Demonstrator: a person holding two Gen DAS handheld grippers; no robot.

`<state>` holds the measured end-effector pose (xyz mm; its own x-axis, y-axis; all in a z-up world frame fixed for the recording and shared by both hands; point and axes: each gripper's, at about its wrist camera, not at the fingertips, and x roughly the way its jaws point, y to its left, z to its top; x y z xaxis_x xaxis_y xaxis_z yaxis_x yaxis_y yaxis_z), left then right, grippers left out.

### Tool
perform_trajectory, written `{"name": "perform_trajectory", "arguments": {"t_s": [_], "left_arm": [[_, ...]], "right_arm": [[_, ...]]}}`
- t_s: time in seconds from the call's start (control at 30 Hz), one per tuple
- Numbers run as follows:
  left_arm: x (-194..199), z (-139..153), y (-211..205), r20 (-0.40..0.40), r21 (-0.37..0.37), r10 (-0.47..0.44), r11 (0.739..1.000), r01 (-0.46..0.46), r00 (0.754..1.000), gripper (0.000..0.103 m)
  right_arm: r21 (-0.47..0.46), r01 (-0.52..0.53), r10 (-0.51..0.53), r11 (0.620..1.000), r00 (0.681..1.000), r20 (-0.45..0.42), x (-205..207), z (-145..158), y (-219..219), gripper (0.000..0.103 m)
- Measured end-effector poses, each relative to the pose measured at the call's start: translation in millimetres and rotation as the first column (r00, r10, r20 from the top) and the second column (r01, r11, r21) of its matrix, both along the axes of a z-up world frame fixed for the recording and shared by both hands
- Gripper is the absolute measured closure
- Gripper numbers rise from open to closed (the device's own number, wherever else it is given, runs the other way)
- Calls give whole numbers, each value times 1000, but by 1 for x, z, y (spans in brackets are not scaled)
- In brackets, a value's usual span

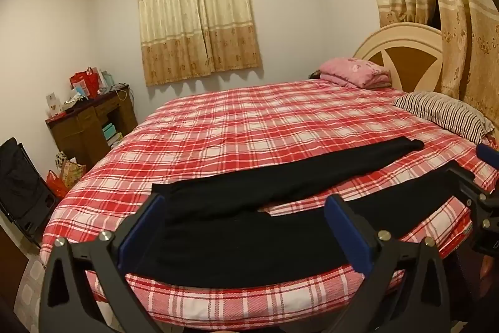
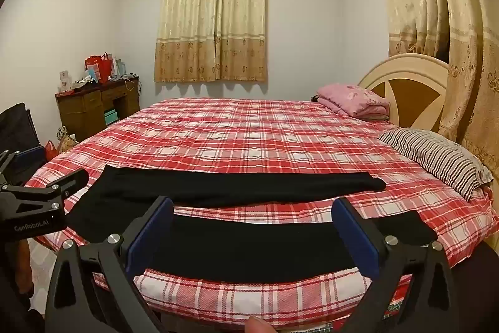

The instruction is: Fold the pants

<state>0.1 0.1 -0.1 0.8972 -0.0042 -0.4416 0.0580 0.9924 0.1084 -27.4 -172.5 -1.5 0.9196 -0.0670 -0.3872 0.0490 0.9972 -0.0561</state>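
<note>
- The left hand-held gripper (image 1: 246, 223) stands with its jaws spread wide; nothing is clamped between its blue pads (image 1: 142, 227), which hang over the waist end of the pants, above the cloth.
- The right hand-held gripper (image 2: 254, 225) is likewise spread wide and grips nothing; its blue pads (image 2: 149, 228) frame the near leg of the pants without pressing on it.
- In the right wrist view the left tool shows at the left margin, hanging over the near left corner of the bed; in the left wrist view the right tool's finger shows at the right margin, over the cuff end of the near leg.
- A fingertip (image 2: 257, 325) of the person shows at the bottom margin of the right wrist view.
- The black pants (image 1: 237, 242) lie flat on the red plaid bed (image 1: 249, 120), along its near edge.
- Their long axis runs side to side, parallel to that near edge: waist toward the near left corner, cuffs toward the right, the headboard (image 1: 402, 52) side.
- The two legs spread apart in a narrow V, a strip of plaid showing between them; the far leg (image 2: 249, 183) angles further onto the bed, the near leg (image 2: 249, 245) lies right at the edge.
- A striped pillow (image 1: 446, 114) lies near the right edge, beyond the cuffs, and a folded pink quilt (image 1: 355, 72) sits at the far right corner.
</note>
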Motion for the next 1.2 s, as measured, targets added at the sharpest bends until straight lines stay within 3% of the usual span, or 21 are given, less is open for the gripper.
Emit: {"name": "perform_trajectory", "arguments": {"t_s": [1.2], "left_arm": [[0,3,6,7,-9,6,1000,-6,1000,0]], "right_arm": [[-7,-12,12,1000,1000,-9,0,-10,3,1]]}}
